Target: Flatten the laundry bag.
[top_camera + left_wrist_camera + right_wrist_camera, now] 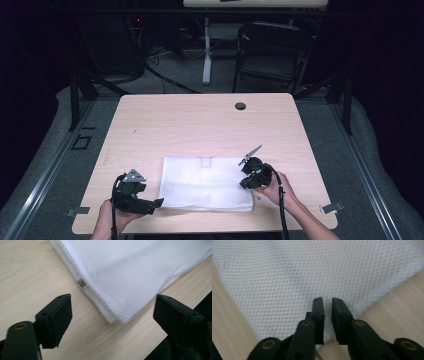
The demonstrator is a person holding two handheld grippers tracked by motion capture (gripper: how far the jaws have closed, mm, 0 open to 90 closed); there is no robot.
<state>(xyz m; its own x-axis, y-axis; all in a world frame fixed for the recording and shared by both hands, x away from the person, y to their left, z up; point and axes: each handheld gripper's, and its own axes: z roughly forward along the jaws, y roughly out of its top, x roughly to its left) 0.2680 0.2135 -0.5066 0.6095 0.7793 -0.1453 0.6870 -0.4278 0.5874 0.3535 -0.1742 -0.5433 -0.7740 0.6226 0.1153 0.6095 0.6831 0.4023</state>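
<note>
A folded white mesh cloth (202, 187) lies flat on the wooden table (200, 125), near its front edge. My left gripper (159, 202) is at the cloth's front left corner. In the left gripper view the left gripper (112, 312) stands wide open, with that corner of the cloth (130, 270) between the jaws and untouched; a small tab (82, 283) shows at the folded edge. My right gripper (244, 183) hovers over the cloth's right edge. Seen in the right gripper view, the right gripper (327, 302) has its jaws a narrow slit apart above the cloth (287, 277), gripping nothing.
A black round grommet (240, 106) sits at the table's far edge. Beyond the table stand a dark folding chair (272, 50) and a white desk leg (206, 50). Metal clips (332, 206) sit at the front corners. Bare wood spans the far half.
</note>
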